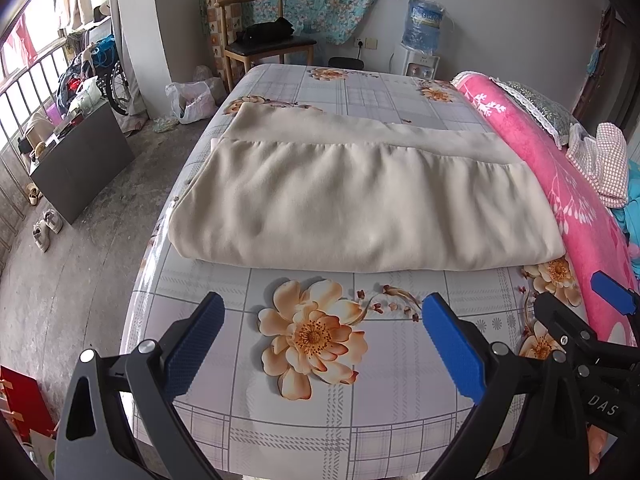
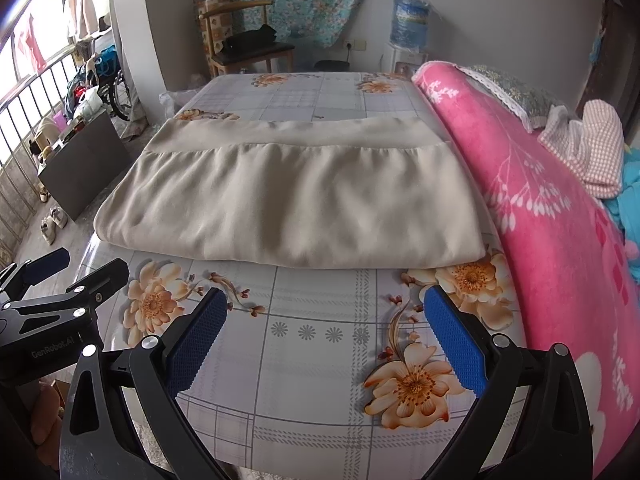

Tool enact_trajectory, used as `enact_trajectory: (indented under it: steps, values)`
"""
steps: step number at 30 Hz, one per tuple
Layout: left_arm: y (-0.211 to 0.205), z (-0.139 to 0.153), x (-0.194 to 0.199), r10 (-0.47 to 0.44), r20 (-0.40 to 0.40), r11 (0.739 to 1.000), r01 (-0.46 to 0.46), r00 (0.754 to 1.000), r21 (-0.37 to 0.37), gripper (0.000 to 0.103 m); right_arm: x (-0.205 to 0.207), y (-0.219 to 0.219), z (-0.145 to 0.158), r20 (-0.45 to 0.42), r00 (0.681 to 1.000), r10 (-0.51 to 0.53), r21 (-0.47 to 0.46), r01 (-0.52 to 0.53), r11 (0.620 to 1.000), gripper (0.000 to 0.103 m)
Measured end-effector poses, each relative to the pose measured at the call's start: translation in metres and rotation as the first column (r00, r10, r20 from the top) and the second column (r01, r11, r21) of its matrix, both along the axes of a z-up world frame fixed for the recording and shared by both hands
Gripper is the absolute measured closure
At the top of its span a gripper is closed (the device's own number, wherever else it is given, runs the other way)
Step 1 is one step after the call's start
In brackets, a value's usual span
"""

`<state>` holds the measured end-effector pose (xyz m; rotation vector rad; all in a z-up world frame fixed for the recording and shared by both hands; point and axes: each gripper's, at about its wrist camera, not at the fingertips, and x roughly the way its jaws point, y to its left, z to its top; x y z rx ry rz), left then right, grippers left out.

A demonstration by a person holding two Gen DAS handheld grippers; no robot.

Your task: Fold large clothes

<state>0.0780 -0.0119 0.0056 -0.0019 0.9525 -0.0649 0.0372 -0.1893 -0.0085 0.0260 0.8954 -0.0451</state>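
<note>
Here, in the left wrist view, a beige garment (image 1: pixel 360 200) lies folded flat across the middle of a bed (image 1: pixel 320 400) covered in a flowered sheet. The left gripper (image 1: pixel 320 344) hovers over bare sheet just short of the garment's near folded edge, jaws wide and holding nothing. The right gripper (image 1: pixel 576 312) shows at the right edge, with the letters "DAS" readable on it.

In the right wrist view, the right gripper (image 2: pixel 324 340) also has wide, empty jaws, near the same edge of the garment (image 2: pixel 296 200). The left gripper (image 2: pixel 72 276) at the left reads "GenRobot.AI".

A clean next fold probably means pinching both near corners together, all layers included, and lifting evenly.
</note>
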Motion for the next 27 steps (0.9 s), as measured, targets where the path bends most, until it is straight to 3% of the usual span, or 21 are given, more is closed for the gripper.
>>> enact_trajectory:
  steps: [27]
  values:
    - [-0.0007,-0.0051,-0.0005,-0.007,-0.026,1.000,0.007,1.000,0.000,0.006,0.0009,-0.0009,-0.0047,-0.018,1.000,-0.010,0.003,0.010,1.000,0.008]
